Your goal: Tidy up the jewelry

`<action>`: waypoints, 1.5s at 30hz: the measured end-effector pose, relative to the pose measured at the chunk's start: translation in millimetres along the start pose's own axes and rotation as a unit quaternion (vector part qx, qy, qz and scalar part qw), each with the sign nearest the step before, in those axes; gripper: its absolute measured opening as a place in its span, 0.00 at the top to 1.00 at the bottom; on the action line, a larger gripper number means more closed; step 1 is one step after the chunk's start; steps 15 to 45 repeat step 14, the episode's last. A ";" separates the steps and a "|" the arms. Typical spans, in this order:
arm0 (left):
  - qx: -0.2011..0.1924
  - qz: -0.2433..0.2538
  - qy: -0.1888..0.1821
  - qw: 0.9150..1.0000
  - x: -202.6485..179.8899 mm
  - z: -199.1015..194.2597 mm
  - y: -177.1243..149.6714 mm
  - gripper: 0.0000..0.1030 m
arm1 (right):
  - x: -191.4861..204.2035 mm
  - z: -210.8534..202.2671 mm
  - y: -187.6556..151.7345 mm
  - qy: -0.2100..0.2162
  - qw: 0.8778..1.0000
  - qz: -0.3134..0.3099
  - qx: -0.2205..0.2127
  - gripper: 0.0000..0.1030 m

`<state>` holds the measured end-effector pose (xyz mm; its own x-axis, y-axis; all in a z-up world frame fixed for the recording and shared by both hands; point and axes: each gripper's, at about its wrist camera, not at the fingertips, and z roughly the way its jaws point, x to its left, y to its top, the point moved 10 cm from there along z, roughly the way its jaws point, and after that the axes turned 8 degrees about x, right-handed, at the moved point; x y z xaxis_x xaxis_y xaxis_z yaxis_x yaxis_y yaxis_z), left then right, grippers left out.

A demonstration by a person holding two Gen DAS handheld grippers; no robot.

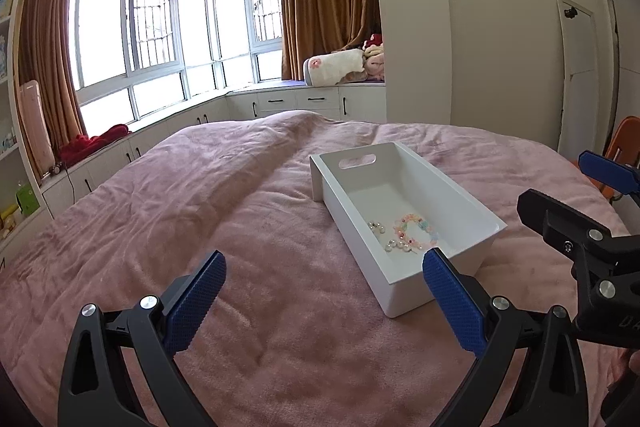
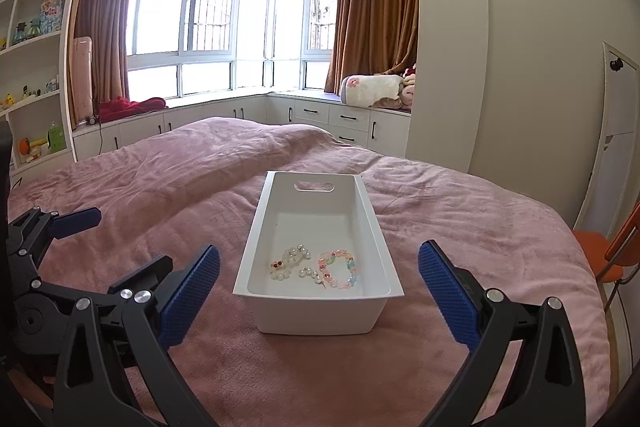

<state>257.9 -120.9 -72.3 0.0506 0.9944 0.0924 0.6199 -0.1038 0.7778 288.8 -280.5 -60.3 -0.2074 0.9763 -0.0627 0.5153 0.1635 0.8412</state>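
A white rectangular bin [image 2: 260, 227] with a handle slot lies on the pink bedspread, also in the left wrist view [image 1: 460, 203]. Inside lie a pastel bead bracelet [image 2: 340, 269], a white pearl bracelet [image 2: 289, 259] and a small pearl piece [image 2: 312, 273]; the pastel bracelet [image 1: 416, 227] and pearls [image 1: 394, 245] show in the left wrist view too. My right gripper [image 2: 319, 291] is open and empty, just short of the bin's near end. My left gripper [image 1: 324, 297] is open and empty, left of the bin.
The pink bedspread [image 2: 160, 195] covers the whole bed. White window-seat cabinets [image 2: 320, 115] with folded blankets [image 2: 372, 89] run behind it. Shelves with toys [image 2: 32, 27] stand at left. An orange chair [image 2: 604, 251] stands off the bed's right edge.
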 end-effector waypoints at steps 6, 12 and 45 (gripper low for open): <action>0.002 -0.008 -0.002 1.000 2.8 0.1 -0.4 0.03 | 3.0 -1.8 1.0 0.002 1.000 -0.003 -0.001 0.05; 0.004 -0.007 -0.002 1.000 3.2 -0.7 0.4 0.03 | 4.1 -2.3 2.3 0.002 1.000 -0.005 -0.002 0.05; 0.005 -0.004 0.000 1.000 2.0 -0.4 0.8 0.03 | 4.1 -2.5 2.6 0.000 1.000 -0.004 -0.003 0.05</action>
